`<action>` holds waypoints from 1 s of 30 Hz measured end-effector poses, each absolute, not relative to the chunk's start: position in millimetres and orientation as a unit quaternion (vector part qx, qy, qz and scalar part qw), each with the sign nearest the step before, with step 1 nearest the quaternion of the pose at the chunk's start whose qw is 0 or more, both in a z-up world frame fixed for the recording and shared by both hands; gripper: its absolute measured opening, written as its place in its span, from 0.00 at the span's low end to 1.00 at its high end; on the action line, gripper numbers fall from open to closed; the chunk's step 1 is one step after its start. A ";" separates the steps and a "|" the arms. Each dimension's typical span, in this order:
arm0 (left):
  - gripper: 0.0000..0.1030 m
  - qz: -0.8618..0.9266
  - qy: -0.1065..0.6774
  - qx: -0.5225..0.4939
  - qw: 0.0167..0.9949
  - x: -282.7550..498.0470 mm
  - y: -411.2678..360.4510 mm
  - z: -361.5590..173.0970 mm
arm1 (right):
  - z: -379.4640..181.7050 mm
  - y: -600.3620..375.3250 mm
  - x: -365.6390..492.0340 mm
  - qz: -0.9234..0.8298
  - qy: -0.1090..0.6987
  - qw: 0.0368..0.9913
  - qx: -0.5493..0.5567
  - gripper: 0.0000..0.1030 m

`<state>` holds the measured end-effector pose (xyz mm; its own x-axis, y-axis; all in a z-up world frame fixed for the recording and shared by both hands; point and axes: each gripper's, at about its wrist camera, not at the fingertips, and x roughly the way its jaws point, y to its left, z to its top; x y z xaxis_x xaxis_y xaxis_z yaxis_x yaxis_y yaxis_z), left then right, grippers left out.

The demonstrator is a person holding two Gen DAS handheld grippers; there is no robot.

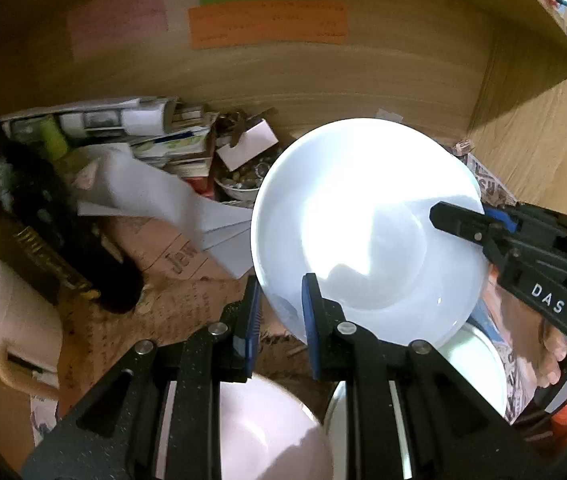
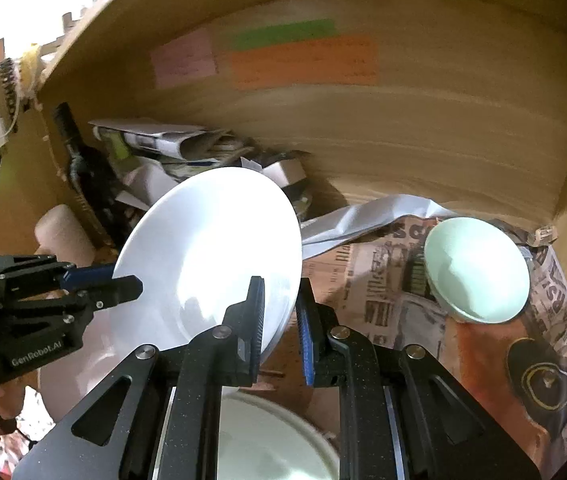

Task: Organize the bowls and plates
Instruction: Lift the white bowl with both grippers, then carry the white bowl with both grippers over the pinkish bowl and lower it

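The wooden shelf compartment (image 2: 403, 128), lined with printed newspaper (image 2: 367, 280), is the landmark here; coloured paper notes (image 2: 303, 56) are stuck on its back wall.

The largest of the task's things, a round white ceramic plate (image 1: 363, 220), hangs tilted above the newspaper, clear of the shelf floor and in front of the cluttered heap of folded papers (image 1: 123, 128) at the back left of the compartment. Both tools carry it. The left gripper (image 1: 281, 320) is clenched on the plate's near edge, its blue pads on either side of the rim. The right gripper (image 2: 279, 320) is likewise clamped on the opposite edge, and in the left wrist view its black finger lies across the plate's right side.

Below the plate, towards the front of the shelf, sit a pale pink bowl (image 1: 267, 432) and a white bowl (image 1: 479, 372). A smaller mint-green ceramic bowl (image 2: 479, 268) lies tipped on the newspaper at the right of the compartment, well apart from the plate.

The step in hand looks like carrying the plate to a resting place. The next move, as I judge it, calls for levelling the plate, lowering it with both hands together, and opening the jaws only once it is supported.
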<state>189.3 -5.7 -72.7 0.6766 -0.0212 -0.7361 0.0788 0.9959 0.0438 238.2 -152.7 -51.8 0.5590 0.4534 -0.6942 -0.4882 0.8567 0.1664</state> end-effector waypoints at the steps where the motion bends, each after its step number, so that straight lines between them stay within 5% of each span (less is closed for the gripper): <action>1: 0.19 -0.026 0.399 0.035 0.916 185.0 -3.9 -72.4 | -50.3 -150.4 234.5 0.268 0.384 0.883 -0.023 0.14; 30: 0.19 0.026 0.387 -0.016 0.921 77.2 69.2 -85.1 | -60.6 -87.7 157.9 0.324 0.396 0.858 -0.042 0.14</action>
